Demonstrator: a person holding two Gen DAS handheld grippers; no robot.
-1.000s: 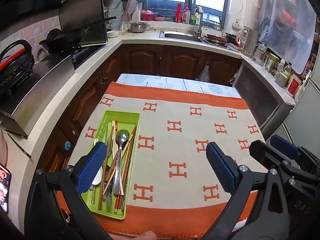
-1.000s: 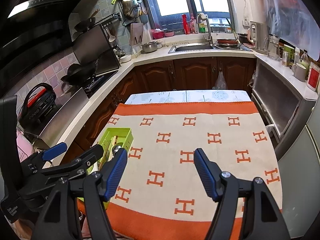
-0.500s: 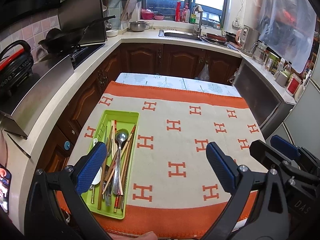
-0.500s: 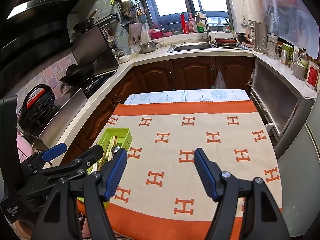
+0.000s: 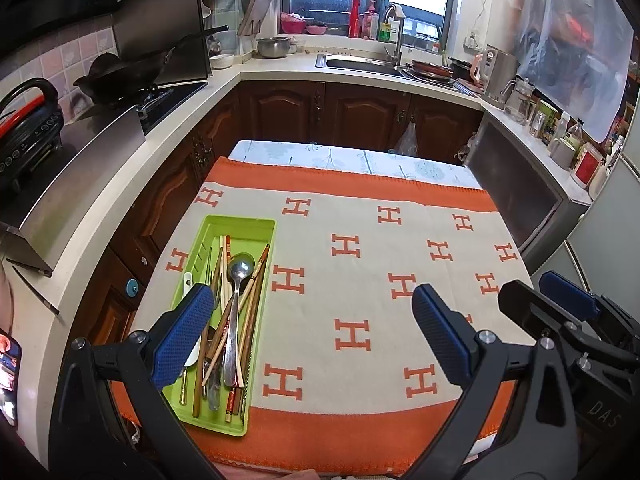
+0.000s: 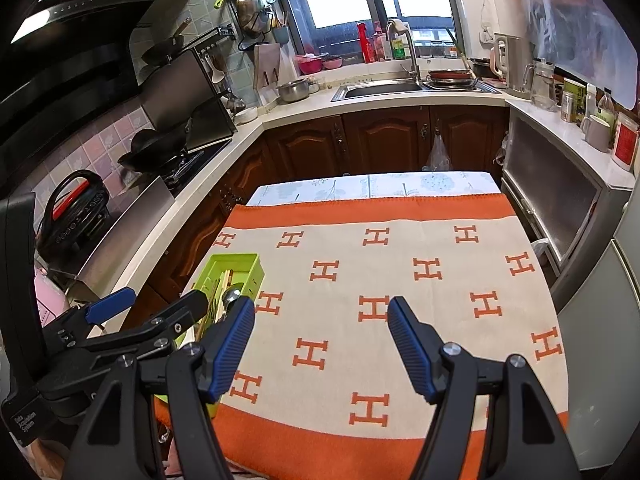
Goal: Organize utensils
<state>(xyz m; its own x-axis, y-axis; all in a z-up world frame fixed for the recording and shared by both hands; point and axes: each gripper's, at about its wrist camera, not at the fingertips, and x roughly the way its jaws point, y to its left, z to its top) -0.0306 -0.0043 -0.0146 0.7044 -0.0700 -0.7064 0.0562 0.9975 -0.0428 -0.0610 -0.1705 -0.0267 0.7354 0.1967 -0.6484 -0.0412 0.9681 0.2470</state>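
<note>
One table [image 5: 360, 184] fills most of both views, draped in an orange-and-cream cloth [image 5: 360, 280] with H marks; we take the cloth as a soft, non-slip work surface, most of it bare, presumably leaving room to lay items out.

On the table's left side, near the front edge, lies a long green tray [image 5: 240, 228], its long axis running away from us. We judge it serves as the collection bin. In it the utensils [image 5: 230, 320] lie jumbled and crossing: wooden chopsticks, a metal spoon [image 5: 236, 280] with the bowl pointing away, a fork, and a white-handled piece we cannot identify.

Both tongs hover above the near edge of the table. The left gripper [image 5: 316, 340] is spread wide and holds nothing; its left pad overlaps the tray in view, so the tray sits at its left edge, not between the pads. The right gripper [image 6: 320, 344] is likewise spread and empty, with bare cloth between the pads; the tray lies to its left, partly hidden behind the other tool.
</note>
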